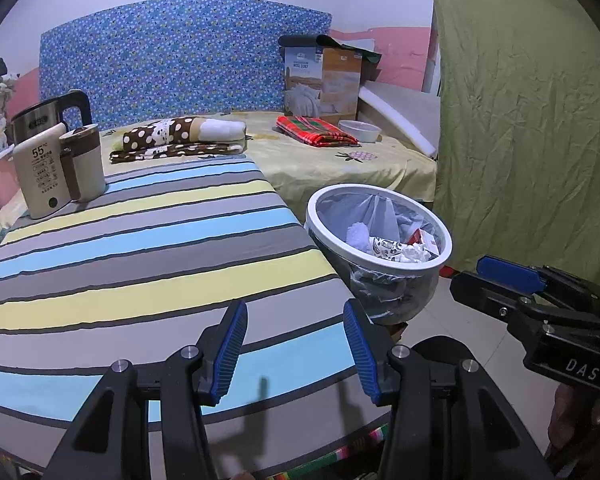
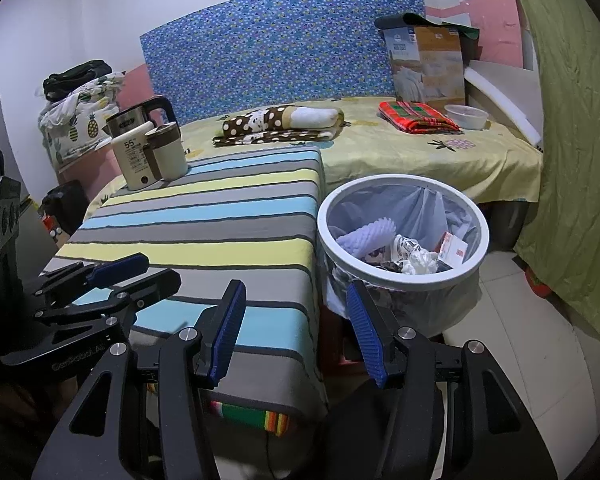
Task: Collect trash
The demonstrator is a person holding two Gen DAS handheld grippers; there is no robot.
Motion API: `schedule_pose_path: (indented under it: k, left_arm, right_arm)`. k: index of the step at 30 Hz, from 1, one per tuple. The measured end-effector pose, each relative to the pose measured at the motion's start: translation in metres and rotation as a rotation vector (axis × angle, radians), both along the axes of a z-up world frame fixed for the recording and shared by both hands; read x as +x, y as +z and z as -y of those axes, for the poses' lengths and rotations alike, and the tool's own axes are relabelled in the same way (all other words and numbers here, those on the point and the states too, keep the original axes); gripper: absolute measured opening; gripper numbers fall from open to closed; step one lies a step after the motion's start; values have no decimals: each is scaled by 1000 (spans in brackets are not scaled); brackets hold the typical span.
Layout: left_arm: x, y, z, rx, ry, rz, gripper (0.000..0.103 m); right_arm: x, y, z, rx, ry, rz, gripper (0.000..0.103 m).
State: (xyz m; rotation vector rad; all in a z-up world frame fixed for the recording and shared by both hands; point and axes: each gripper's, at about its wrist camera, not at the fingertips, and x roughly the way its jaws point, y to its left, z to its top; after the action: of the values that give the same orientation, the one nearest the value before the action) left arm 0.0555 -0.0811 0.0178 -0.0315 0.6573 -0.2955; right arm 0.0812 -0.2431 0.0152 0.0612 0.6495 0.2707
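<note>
A white-rimmed trash bin (image 1: pixel 380 264) lined with a clear bag stands on the floor right of the striped table (image 1: pixel 140 248). It also shows in the right wrist view (image 2: pixel 404 276). Inside lie crumpled paper (image 2: pixel 420 262), a red and white carton (image 2: pixel 452 249) and pale foam (image 2: pixel 364 234). My left gripper (image 1: pixel 296 348) is open and empty above the table's near edge. My right gripper (image 2: pixel 296 328) is open and empty, hovering at the table's front right corner beside the bin. Each gripper shows in the other's view, the right one (image 1: pixel 508 280) and the left one (image 2: pixel 112 276).
A kettle (image 1: pixel 50 114), a cream box marked 55 (image 1: pixel 42 176) and a brown-lidded cup (image 1: pixel 84 164) stand at the table's far left. Behind is a bed (image 1: pixel 340 164) with folded cloths, a white bowl (image 1: pixel 359 130) and a quilt box (image 1: pixel 322 82). A green curtain (image 1: pixel 520 120) hangs right.
</note>
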Motion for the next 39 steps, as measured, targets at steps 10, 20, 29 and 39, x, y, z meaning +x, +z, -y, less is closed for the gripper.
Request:
schedule_pose_path:
  k: [10,20,29,39]
  left_arm:
    - [1,0,0,-3,5,-1,50]
    - [0,0,0,-5,6,-2,50]
    - [0,-1,-2,-5,11,-4,50]
    - [0,-2,-4,-4,16,-5,50]
  right_arm:
    - [-1,0,-1,3,2,2,55]
    - [-1,0,-1,4,2,1,55]
    - [-2,-1,-1,2,2,-4,55]
    - [-1,-2,-1,3,7,-7,55]
